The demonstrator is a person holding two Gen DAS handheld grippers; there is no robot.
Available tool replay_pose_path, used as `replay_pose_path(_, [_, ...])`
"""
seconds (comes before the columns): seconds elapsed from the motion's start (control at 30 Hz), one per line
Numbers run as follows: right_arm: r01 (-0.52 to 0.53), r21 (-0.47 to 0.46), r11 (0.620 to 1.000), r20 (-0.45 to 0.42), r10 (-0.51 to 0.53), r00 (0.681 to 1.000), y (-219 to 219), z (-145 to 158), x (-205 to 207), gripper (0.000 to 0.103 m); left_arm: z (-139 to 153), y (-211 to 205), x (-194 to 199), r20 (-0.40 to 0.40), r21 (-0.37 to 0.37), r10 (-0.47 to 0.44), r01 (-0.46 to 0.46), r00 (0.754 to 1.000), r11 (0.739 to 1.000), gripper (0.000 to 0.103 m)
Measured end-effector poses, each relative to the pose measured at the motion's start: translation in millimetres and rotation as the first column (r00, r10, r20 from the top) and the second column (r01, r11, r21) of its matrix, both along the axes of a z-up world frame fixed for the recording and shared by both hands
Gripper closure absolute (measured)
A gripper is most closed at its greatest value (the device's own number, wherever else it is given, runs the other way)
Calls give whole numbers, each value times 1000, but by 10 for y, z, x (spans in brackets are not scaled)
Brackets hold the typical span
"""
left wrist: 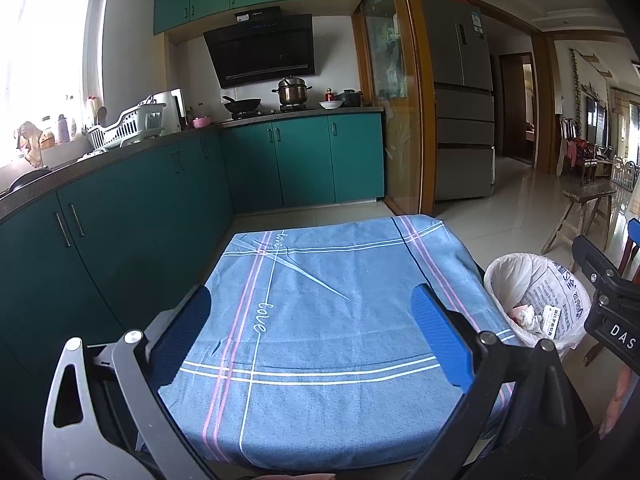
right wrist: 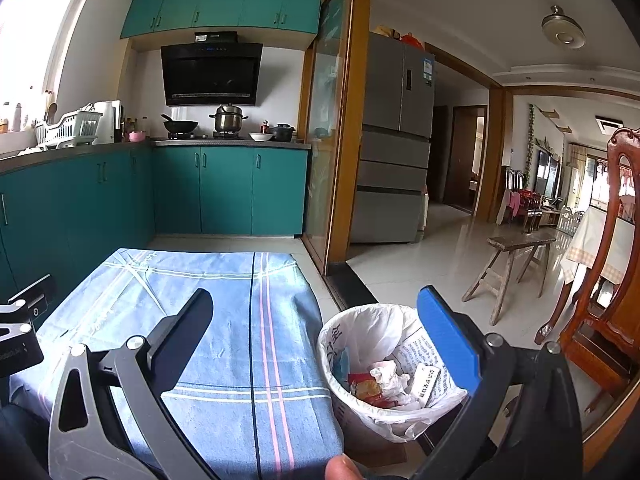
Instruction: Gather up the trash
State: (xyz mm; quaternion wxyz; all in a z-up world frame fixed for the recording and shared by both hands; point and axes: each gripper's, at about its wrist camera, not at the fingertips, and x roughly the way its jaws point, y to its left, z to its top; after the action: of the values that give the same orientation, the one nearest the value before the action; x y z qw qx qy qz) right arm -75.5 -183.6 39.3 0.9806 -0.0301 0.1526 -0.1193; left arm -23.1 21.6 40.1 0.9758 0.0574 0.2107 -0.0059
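A trash bin (right wrist: 384,420) lined with a white printed plastic bag stands on the floor right of the table; it also shows in the left wrist view (left wrist: 536,300). Inside lie crumpled paper (right wrist: 386,374), a red wrapper (right wrist: 364,390) and a small white box (right wrist: 426,382). My right gripper (right wrist: 316,320) is open and empty, above the bin's left rim and the table's right edge. My left gripper (left wrist: 312,312) is open and empty over the blue cloth (left wrist: 320,320) that covers the table.
Teal kitchen cabinets (left wrist: 120,220) run along the left and back. A grey fridge (right wrist: 396,140) stands behind a wooden door frame. A wooden bench (right wrist: 516,268) and a carved wooden chair (right wrist: 608,280) stand on the tiled floor at the right.
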Motion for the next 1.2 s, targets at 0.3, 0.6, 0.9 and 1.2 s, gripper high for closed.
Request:
replay_pose_path(0.3, [7,9,1000,-4,-7,1000,-26,-16,-18,3,-23,-36,24,-13,2,-4,4,1000,1000,3])
replay_pose_path(0.6, [7,9,1000,-11,-7,1000,-42,-20,-14,3,-59,-55,44,-25,1,-3,3,1000,1000,3])
replay_pose_path(0.9, [7,10,1000,-15,-7,1000,-35,-35,-3,3,-81,-68,55,-32,3,-6,6,999,1000,3])
replay_pose_path(1.2, [8,10,1000,-16,-7,1000,-37,-36,1,3,-113,-67,52,-38,4,-10,10,999,1000,3])
